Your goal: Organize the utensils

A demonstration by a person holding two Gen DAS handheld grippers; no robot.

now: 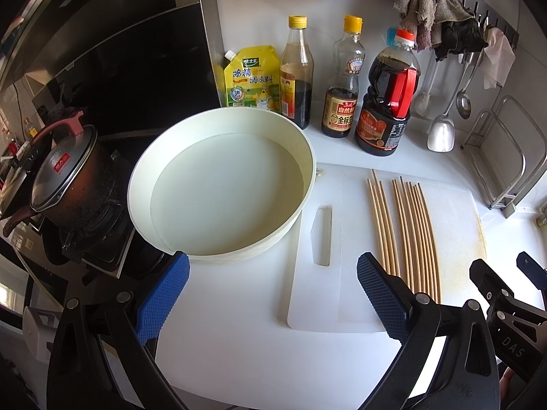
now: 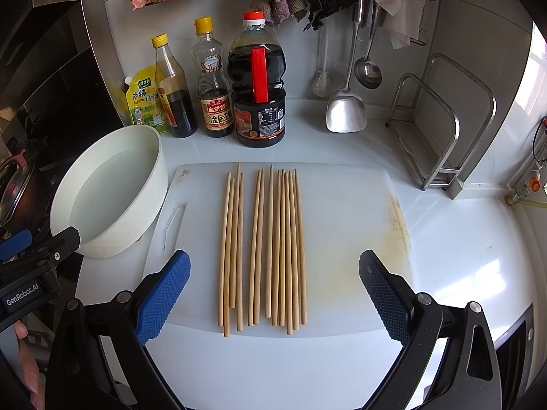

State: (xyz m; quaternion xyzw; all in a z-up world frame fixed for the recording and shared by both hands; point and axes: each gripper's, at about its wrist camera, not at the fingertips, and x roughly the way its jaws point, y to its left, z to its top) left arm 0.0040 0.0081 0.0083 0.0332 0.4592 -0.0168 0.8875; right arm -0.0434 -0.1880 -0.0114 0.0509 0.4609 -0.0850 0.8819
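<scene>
From the left wrist, the left tool (image 1: 273, 290) hangs with its jaws apart and empty over the near edge of the white plastic cutting board (image 1: 307, 294) on the white tabletop (image 1: 239, 348), the round cream shallow basin (image 1: 309, 174) to its left.

From the right wrist, the right tool (image 2: 273, 294) also gapes empty above the thin pale wooden chopsticks (image 2: 261, 249), which lie side by side (two loose groups). Best to pinch one pair mid-length, squarely, so they don't roll.

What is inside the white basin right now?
The white basin holds only clear water; no chopsticks are in it. They lie on the cutting board.
</scene>
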